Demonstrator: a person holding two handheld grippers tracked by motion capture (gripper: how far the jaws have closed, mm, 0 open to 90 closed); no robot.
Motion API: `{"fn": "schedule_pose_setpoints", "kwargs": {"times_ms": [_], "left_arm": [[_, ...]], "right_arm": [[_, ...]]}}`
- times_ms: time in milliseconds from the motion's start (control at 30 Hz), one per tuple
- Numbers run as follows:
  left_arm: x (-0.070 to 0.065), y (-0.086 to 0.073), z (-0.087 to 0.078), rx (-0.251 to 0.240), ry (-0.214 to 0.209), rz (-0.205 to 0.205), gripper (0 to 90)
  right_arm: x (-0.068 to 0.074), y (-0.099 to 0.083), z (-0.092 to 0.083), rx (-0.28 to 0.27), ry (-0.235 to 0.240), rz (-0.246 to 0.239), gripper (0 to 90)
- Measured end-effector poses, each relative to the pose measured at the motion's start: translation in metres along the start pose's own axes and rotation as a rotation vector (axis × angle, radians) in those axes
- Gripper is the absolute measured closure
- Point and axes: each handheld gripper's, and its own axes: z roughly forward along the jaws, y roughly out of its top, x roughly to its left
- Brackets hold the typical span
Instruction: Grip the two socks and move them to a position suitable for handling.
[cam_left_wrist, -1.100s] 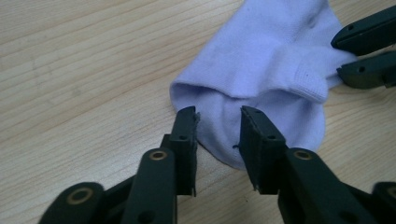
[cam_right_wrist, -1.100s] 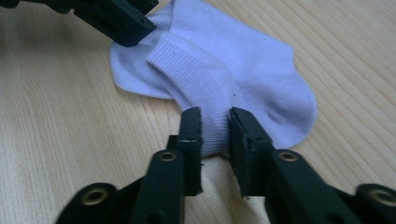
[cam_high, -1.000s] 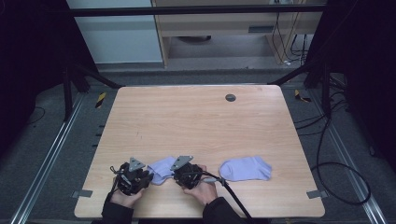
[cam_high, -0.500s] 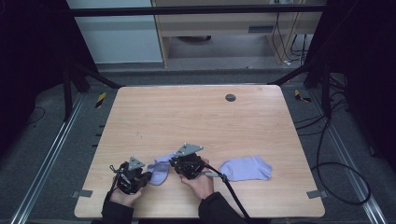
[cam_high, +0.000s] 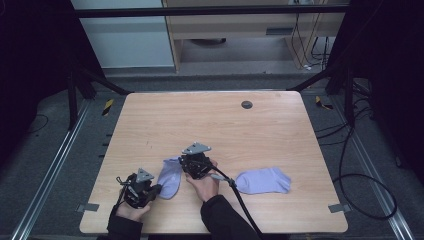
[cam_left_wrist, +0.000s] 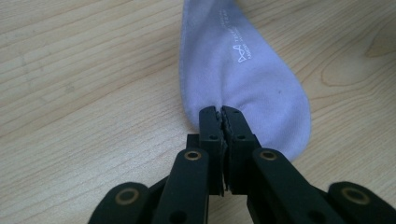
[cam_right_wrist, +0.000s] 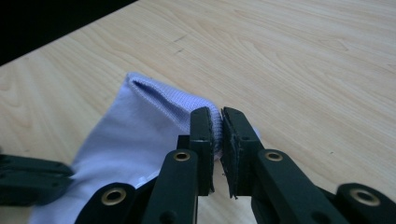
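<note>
We hold the nearer sock (cam_high: 170, 176) by both ends: our left gripper (cam_high: 141, 192) is pinched shut on its rounded toe, our right gripper (cam_high: 196, 165) clamped on the ribbed cuff. It lies near the front edge of the table (cam_high: 260, 135), with the second sock (cam_high: 263, 180) well apart to its right, flat on the wood. We judge the step to be stretching or lifting this sock. To do it well we keep both pinches firm, raise the ends evenly, and pull gently outward so the fabric flattens without slipping free.
</note>
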Motion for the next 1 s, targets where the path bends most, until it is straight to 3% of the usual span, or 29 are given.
{"fn": "schedule_pose_setpoints", "kwargs": {"times_ms": [367, 567, 733, 867, 1000], "left_arm": [[0.001, 0.0, 0.0, 0.008, 0.023, 0.008, 87.5], [0.001, 0.0, 0.0, 0.002, 0.041, 0.01, 85.7], [0.003, 0.0, -0.002, -0.021, 0.05, -0.012, 76.2], [0.004, -0.001, -0.007, -0.054, 0.062, -0.032, 66.3], [0.002, -0.001, -0.01, -0.068, 0.068, -0.045, 63.6]], "right_arm": [[-0.002, 0.007, 0.023, -0.007, -0.076, -0.049, 82.1], [-0.005, 0.009, 0.029, 0.003, -0.064, -0.077, 75.0], [-0.011, 0.017, 0.022, -0.025, -0.04, -0.055, 69.2], [-0.018, 0.017, 0.018, -0.002, -0.038, -0.055, 68.5], [-0.025, 0.012, 0.022, 0.057, -0.031, -0.045, 68.3]]}}
